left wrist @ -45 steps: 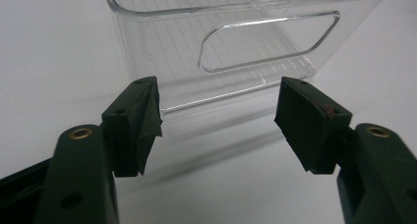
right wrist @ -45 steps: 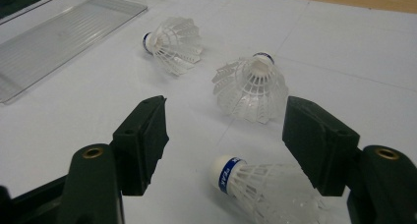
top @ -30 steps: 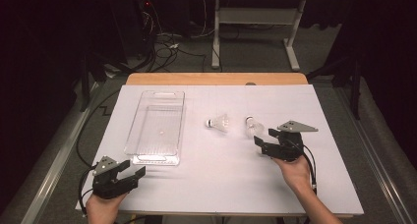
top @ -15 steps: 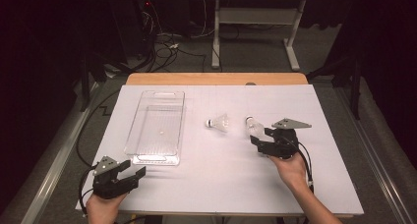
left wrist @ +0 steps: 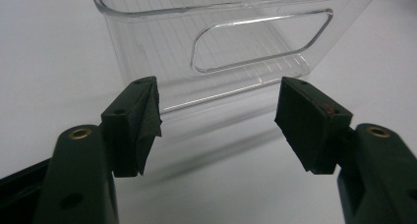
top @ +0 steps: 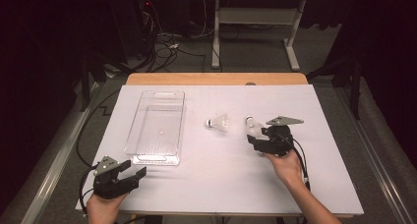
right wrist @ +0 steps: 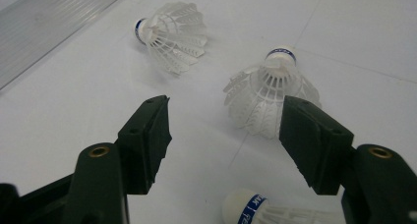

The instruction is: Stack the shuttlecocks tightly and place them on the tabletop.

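Two white shuttlecocks lie on the white table: one [top: 219, 122] near the middle, another [top: 252, 125] just right of it. My right gripper [top: 256, 135] is open right behind the second one. In the right gripper view that shuttlecock [right wrist: 270, 94] stands on its feathers just ahead of the right jaw, not between the pads. The farther shuttlecock [right wrist: 172, 32] lies on its side, and a third [right wrist: 265, 211] lies below the open right gripper [right wrist: 226, 130]. My left gripper [top: 137, 167] is open near the front left edge. It [left wrist: 219, 116] faces the end wall of a clear tray [left wrist: 260, 42].
The clear plastic tray [top: 157, 106] lies left of centre, long side running away from me. Bare white table surface stretches across the front and the right. A wooden table edge [top: 216, 79] runs along the back, with cables and a desk frame on the floor beyond.
My right gripper has edged slightly left and away from me, closer to the nearer shuttlecock. The left gripper and the tray have not moved.
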### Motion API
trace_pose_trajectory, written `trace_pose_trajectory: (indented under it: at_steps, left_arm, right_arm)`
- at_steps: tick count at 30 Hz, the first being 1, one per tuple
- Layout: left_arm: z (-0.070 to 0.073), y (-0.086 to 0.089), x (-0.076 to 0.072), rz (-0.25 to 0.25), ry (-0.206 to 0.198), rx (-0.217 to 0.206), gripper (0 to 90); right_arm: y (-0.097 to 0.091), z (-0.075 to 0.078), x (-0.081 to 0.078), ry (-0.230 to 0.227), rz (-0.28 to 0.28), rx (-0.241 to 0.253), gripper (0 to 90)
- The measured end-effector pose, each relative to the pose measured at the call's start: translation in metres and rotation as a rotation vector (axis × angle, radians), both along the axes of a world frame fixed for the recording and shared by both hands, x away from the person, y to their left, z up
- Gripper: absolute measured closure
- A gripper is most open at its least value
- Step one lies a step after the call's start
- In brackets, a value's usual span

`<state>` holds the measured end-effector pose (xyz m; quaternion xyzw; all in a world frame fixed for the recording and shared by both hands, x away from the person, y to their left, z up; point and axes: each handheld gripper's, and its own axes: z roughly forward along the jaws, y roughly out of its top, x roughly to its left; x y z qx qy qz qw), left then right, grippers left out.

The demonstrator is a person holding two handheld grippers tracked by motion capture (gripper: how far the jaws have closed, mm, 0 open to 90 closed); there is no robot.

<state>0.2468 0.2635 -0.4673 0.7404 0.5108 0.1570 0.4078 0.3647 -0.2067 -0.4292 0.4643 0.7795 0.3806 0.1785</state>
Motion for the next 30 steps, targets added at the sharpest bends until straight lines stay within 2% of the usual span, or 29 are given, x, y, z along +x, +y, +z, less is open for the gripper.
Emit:
trace_pose_trajectory:
  at_steps: [15, 23, 30]
  left_arm:
    - [0.001, 0.001, 0.0, -0.004, 0.005, 0.002, 34.5]
    - [0.0, 0.0, 0.0, -0.001, 0.001, 0.003, 34.3]
    - [0.0, -0.001, -0.001, -0.007, 0.002, 0.001, 34.2]
  right_arm:
    - [0.007, 0.002, 0.013, 0.054, -0.017, -0.031, 41.4]
    - [0.012, 0.002, 0.026, 0.141, -0.039, -0.042, 45.6]
    - [0.017, 0.002, 0.033, 0.163, -0.049, -0.052, 47.5]
